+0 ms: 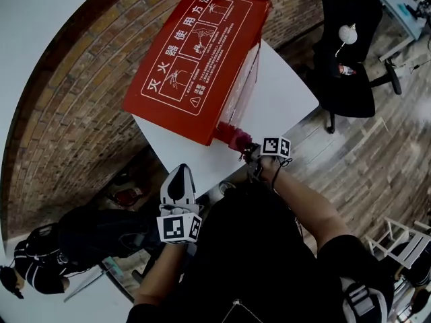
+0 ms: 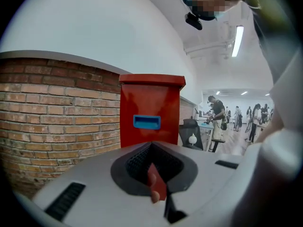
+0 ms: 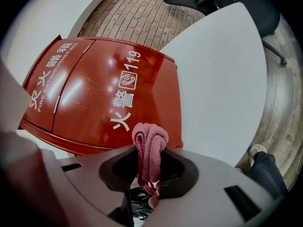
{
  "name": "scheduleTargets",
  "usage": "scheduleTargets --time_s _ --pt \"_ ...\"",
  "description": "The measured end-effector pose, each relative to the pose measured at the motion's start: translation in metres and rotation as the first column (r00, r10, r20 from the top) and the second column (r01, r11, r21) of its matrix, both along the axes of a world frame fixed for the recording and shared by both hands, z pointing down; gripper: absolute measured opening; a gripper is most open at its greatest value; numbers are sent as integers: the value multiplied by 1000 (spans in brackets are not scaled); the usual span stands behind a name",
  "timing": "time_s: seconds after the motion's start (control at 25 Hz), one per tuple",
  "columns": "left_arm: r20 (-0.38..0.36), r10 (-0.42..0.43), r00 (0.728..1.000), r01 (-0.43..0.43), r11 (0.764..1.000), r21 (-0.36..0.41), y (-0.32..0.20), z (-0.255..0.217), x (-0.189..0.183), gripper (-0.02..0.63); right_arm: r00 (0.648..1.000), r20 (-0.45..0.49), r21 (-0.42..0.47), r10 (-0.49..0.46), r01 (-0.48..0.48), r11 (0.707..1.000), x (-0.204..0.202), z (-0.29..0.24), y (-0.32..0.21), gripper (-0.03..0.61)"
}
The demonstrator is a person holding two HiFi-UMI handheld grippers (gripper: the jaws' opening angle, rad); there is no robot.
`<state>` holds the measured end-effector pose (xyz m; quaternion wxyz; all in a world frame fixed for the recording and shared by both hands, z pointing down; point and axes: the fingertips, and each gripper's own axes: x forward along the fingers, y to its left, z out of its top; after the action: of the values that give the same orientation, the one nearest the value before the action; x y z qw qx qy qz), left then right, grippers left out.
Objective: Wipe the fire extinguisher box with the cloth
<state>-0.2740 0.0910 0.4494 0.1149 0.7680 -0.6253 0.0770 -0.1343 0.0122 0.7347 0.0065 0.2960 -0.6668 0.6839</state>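
My right gripper point(image 1: 250, 153) pinches the pink cloth point(image 1: 236, 138) right by the bottom corner of the red fire extinguisher box point(image 1: 195, 52) — upper middle, on the white table point(image 1: 283, 93). My left gripper point(image 1: 178, 180) — pressed together, empty — sits lower left.

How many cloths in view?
1. The cloth is clamped in the right gripper, at the near corner of the box, above the table. Another could be hidden behind the box.
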Motion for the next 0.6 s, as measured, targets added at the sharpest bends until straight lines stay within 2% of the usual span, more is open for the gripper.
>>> scheduleTargets --time_s 0.24,0.6 --pt "17 -73 997 73 997 0 7 0 -2 28 999 38 19 28 -29 999 2 12 -4 103" --pt "36 -207 978 206 978 16 22 4 4 28 999 12 2 -42 42 999 4 42 -5 103"
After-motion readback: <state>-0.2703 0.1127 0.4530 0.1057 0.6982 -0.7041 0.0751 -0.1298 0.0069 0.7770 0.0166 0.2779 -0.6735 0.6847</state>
